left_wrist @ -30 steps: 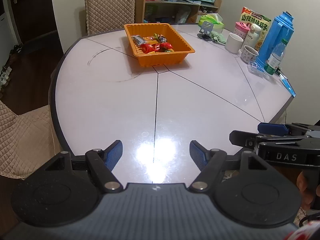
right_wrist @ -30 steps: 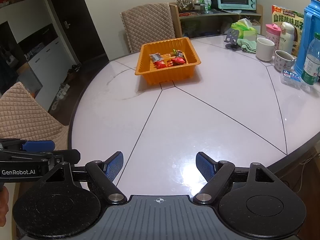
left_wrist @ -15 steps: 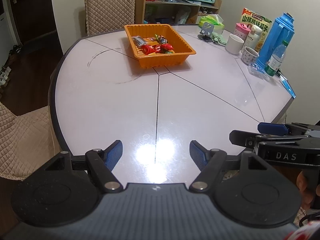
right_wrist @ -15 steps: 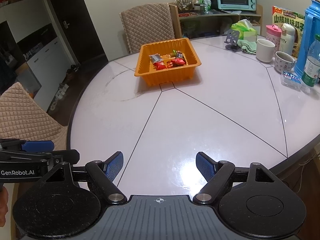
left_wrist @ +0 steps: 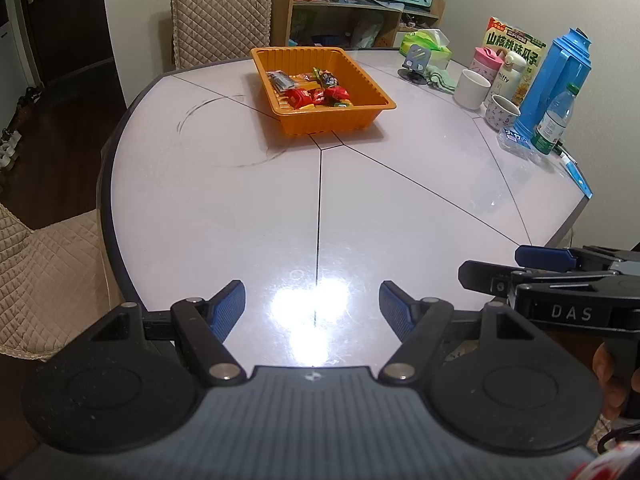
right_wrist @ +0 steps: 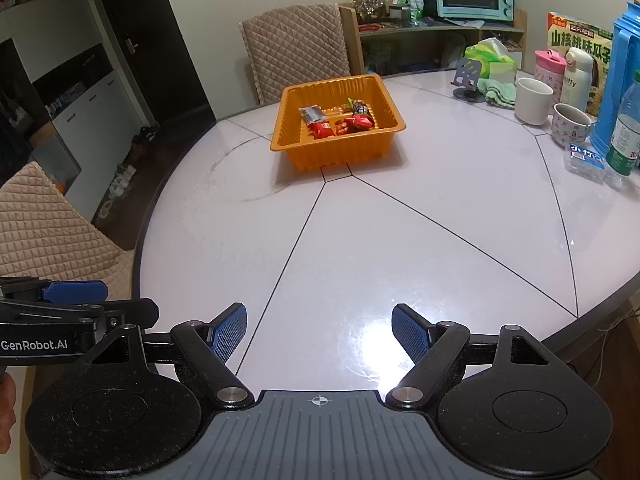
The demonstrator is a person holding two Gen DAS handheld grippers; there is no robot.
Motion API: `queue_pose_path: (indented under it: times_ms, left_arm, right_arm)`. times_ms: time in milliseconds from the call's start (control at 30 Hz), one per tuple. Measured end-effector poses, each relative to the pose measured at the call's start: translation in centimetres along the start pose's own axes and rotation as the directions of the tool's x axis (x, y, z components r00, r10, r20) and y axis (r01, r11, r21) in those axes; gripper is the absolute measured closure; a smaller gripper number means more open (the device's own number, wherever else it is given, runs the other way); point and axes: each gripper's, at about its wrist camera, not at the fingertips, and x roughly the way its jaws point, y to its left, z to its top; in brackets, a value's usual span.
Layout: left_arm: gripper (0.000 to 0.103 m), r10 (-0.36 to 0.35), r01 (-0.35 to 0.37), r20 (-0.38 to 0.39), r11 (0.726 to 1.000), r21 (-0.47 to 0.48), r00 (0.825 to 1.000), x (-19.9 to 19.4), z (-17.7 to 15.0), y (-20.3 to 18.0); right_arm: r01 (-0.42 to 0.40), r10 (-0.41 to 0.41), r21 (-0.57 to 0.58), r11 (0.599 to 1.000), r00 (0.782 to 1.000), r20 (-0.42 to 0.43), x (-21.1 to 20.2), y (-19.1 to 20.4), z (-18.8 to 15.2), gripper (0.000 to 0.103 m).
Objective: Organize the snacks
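Wrapped snacks [left_wrist: 316, 92] lie in an orange tray [left_wrist: 372, 92] at the far middle of a round white table [left_wrist: 224, 216], well beyond the left gripper [left_wrist: 312, 304] and right gripper [right_wrist: 319, 326], both spread apart and empty above the table's near edge.

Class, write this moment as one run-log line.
left tongs: open, empty | right tongs: open, empty | snacks: in orange tray | table: near half bare
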Motion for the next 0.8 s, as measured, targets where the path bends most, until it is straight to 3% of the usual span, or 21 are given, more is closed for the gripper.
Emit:
queue_pose_path:
  times_ms: [800]
  left_arm:
    - [0.031,-0.013,0.013,-0.001,1.000,0.002,1.000,0.22,0.27,0.12]
  right_arm:
    - [0.015,-0.015,0.006,1.000,1.000,-0.004,0.69,0.71,0.34,0.024]
